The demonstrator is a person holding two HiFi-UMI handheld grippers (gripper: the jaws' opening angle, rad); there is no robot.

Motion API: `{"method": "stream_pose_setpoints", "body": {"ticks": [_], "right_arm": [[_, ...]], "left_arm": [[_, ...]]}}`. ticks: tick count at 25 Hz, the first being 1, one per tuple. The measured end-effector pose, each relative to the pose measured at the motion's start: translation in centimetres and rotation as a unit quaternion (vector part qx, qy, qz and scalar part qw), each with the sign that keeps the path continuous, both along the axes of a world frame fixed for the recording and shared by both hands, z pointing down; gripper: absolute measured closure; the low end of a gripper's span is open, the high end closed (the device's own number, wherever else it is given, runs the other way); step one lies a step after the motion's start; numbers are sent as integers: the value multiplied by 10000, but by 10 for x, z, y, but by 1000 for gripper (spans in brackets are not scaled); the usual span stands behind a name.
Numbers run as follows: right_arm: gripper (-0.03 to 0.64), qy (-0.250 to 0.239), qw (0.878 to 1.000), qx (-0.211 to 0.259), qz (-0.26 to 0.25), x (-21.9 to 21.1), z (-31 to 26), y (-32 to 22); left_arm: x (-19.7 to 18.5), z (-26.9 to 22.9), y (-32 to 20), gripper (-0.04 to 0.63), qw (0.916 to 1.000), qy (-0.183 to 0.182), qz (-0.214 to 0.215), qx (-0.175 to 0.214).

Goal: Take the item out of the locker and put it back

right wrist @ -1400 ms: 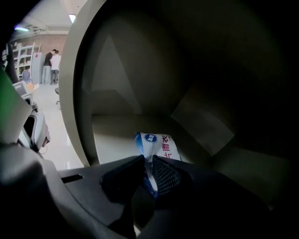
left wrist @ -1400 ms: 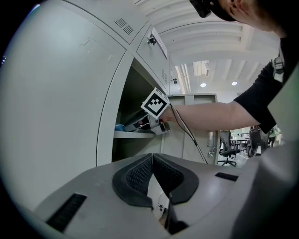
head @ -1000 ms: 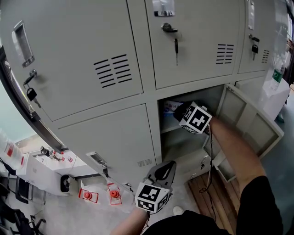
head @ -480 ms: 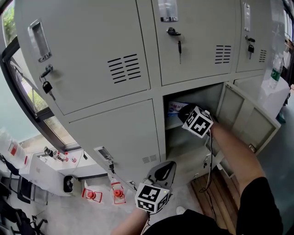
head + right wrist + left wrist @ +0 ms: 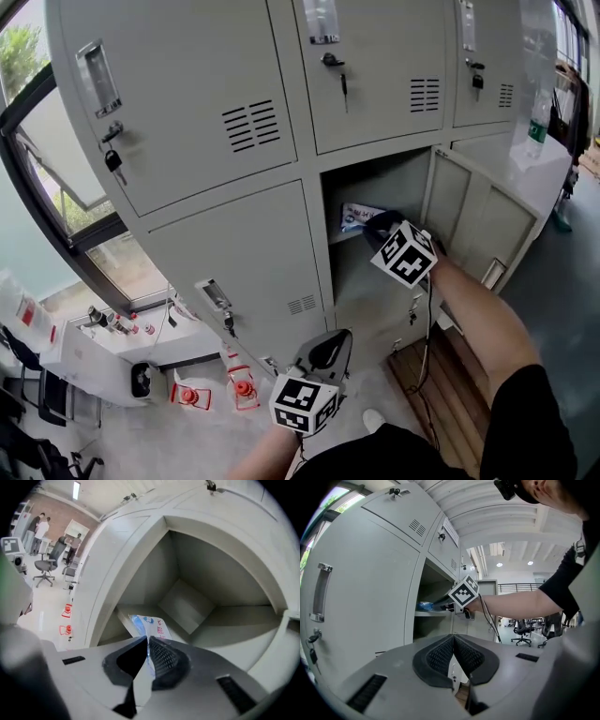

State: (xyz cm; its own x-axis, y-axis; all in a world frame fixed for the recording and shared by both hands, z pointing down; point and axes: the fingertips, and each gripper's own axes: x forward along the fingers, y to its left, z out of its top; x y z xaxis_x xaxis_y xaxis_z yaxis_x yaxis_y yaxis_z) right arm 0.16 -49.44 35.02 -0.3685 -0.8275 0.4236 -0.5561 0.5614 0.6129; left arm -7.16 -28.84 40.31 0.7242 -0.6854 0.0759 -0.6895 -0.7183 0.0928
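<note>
Grey metal lockers (image 5: 225, 244) are filling the background; the right gripper (image 5: 148, 644) is clamping its fingers on a white-and-blue plastic packet (image 5: 149, 624), its near edge hidden; the left gripper (image 5: 453, 638) is holding its fingers together, empty.

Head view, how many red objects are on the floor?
2, both on the floor below the closed lower-left locker door: one red object at left, the other just right of it. The person may hide more.
</note>
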Motion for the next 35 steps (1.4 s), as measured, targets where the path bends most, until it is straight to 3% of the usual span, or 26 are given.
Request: {"method": "stream_pose_setpoints", "body": {"ticks": [8, 16, 25, 35], "right_arm": [[549, -760, 9966, 22, 304, 12, 7, 89], [549, -1671, 9847, -201, 460, 33, 32, 181], [549, -2707, 9603, -472, 483, 73, 50, 271], [549, -3119, 9458, -842, 341, 132, 78, 351]], "left_arm": [[-5, 19, 56, 578, 9996, 0, 179, -212], [4, 43, 94, 578, 9986, 56, 201, -489], [52, 61, 126, 578, 9974, -9, 142, -705], [117, 72, 182, 578, 9961, -51, -153, -868]]}}
